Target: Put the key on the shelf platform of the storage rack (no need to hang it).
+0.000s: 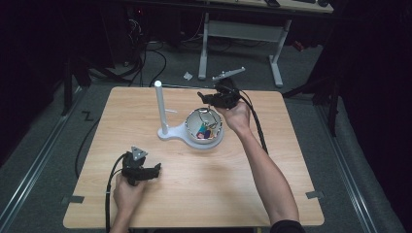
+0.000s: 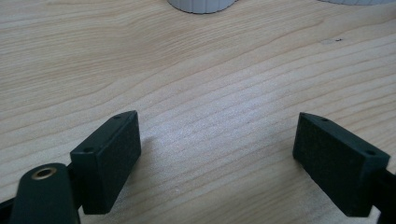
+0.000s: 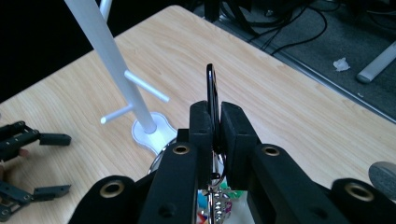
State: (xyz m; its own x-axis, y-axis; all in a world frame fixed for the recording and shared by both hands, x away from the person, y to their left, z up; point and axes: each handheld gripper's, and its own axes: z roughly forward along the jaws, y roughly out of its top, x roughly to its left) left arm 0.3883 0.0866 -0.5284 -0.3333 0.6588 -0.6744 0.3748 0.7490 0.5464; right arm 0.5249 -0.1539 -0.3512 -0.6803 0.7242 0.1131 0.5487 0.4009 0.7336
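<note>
The wooden surface (image 1: 194,165) carries a white stand (image 1: 161,109) with a bowl (image 1: 193,121) beside its post. Above the bowl, the right gripper (image 3: 214,122) has its fingers clamped on a thin dark ring (image 3: 210,88). The left gripper (image 2: 217,154) rests low, fingers wide apart, holding nothing.

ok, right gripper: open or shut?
Shut. In the right gripper view the right gripper has both pads pressed on a thin dark flat piece standing between them, above the bowl.
</note>
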